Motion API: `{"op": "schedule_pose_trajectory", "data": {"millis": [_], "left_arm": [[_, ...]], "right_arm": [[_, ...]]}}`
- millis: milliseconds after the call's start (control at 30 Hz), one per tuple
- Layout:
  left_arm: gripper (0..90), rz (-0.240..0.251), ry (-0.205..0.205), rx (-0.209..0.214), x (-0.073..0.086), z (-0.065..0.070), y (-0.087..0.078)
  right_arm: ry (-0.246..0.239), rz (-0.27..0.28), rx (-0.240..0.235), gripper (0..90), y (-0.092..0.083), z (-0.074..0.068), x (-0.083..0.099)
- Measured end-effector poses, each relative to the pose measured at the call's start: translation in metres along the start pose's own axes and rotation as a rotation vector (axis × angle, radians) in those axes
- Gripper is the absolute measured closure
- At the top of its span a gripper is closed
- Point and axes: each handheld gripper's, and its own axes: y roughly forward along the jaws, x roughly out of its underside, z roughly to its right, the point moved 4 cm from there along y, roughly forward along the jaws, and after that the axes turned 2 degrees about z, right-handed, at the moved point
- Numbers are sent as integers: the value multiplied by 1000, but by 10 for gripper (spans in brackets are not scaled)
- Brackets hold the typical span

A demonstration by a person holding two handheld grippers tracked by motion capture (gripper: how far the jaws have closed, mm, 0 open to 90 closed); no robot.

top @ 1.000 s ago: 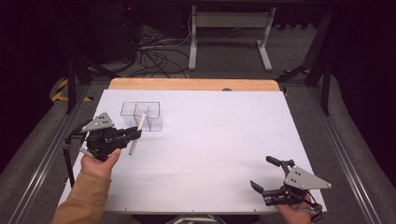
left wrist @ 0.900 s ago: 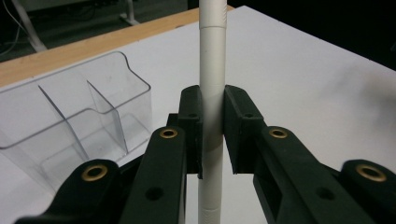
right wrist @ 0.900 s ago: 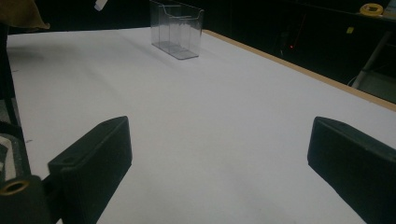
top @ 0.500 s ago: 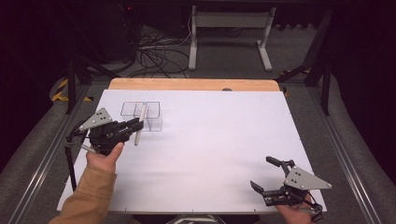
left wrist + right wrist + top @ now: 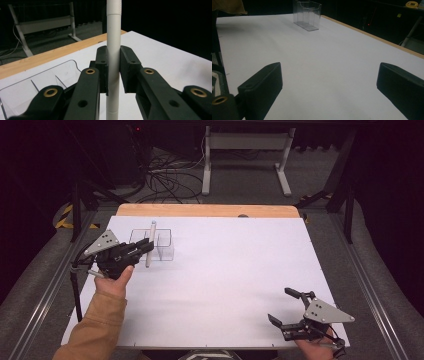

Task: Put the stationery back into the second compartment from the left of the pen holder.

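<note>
A white marker pen [image 5: 149, 245] stands nearly upright in my left gripper [image 5: 146, 246], whose jaws are shut on its middle. In the left gripper view the pen [image 5: 113, 50] runs up between the two black pads [image 5: 103, 70]. The gripper holds it over the front edge of a clear plastic organiser box [image 5: 161, 244] with dividers, at the table's far left. My right gripper [image 5: 286, 307] rests near the front right edge, jaws wide open with nothing between them. From there the clear box [image 5: 307, 14] stands far off.
A white sheet [image 5: 225, 270] covers the table, with a wooden strip [image 5: 210, 210] bare along the far edge. Beyond the table lie cables and a metal stand [image 5: 245, 150] on a dark floor.
The left gripper has carried the pen away from me and tipped it more upright, bringing it over the clear box. The right gripper has stayed put.
</note>
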Motion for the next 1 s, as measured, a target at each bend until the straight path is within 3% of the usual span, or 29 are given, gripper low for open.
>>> {"op": "schedule_pose_trajectory", "data": {"millis": [400, 700, 1000], "left_arm": [[784, -6, 34, -26, -11, -6, 8], [784, -10, 30, -25, -18, -13, 19], [784, -7, 23, -55, -19, -25, 34]], "right_arm": [[0, 0, 0, 68, 0, 0, 0], [1, 0, -2, 68, 0, 0, 0], [2, 2, -2, 69, -1, 1, 0]]}}
